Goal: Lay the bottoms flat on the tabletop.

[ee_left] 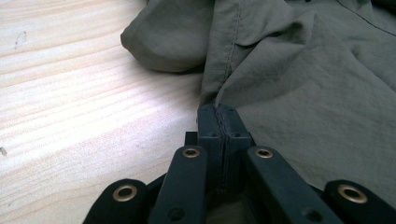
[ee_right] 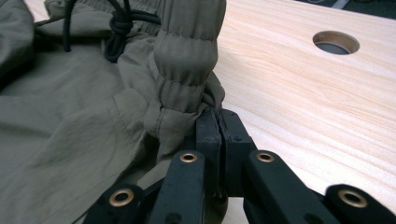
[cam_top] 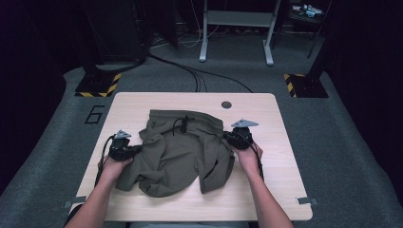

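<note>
**Both claws clamped on the olive shorts**

Nearest the table's front edge, the person's forearms come in, one hand on each gripper. The left gripper (ee_left: 218,112) has its jaws pressed together on a fold of the shorts (cam_top: 183,152) at their left side. The right gripper (ee_right: 218,115) is likewise pinched shut on cloth, just below the gathered waistband (ee_right: 187,56) at the shorts' right side. The shorts lie crumpled across the middle of the wooden table (cam_top: 142,102), black drawstring (cam_top: 182,124) toward the far edge. Beyond them, near the far edge, sits a round hole (cam_top: 226,104).
</note>
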Tool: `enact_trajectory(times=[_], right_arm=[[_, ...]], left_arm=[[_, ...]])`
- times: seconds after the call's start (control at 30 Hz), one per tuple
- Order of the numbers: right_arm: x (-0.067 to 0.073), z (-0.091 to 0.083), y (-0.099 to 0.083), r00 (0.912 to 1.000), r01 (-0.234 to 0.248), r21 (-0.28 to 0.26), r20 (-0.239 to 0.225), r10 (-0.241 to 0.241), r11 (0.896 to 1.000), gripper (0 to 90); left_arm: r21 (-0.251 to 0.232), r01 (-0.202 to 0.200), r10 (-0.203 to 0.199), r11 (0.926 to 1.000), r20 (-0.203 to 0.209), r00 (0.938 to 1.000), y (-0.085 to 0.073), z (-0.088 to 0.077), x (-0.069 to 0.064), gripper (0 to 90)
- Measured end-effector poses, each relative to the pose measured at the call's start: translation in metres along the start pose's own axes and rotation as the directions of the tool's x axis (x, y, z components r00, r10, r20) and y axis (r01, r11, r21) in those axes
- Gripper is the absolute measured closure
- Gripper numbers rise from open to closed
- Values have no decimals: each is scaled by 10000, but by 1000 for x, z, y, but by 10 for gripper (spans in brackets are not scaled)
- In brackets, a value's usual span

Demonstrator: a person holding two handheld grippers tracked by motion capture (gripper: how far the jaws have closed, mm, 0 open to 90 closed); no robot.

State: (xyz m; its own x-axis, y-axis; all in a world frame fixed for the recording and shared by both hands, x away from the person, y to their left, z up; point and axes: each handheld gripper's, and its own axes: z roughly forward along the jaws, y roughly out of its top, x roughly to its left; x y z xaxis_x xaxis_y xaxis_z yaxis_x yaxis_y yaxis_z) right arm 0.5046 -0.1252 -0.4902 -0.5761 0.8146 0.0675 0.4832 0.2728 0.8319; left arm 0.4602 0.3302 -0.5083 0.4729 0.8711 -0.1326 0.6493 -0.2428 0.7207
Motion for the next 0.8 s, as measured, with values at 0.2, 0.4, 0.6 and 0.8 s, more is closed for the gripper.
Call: enact_trajectory(times=[0.2,0.4,0.6,0.8], right_arm=[[-13,9,-1,9993,-360,169,59,359,9992,871],[-21,12,5,9993,-161,155,329,156,9997,868],[-27,12,7,9979,-442,82,477,437,9990,750],[-32,-6,11,9968,-518,-324,601,537,9981,709]], left_arm=[[179,-73,70,9998,160,9998,-2,-4,1,887],[192,-45,41,9998,196,9998,-3,-8,0,886],[-161,127,-123,9998,235,9996,-3,-10,1,768],[-959,185,-158,9952,282,9995,9,-17,1,653]])
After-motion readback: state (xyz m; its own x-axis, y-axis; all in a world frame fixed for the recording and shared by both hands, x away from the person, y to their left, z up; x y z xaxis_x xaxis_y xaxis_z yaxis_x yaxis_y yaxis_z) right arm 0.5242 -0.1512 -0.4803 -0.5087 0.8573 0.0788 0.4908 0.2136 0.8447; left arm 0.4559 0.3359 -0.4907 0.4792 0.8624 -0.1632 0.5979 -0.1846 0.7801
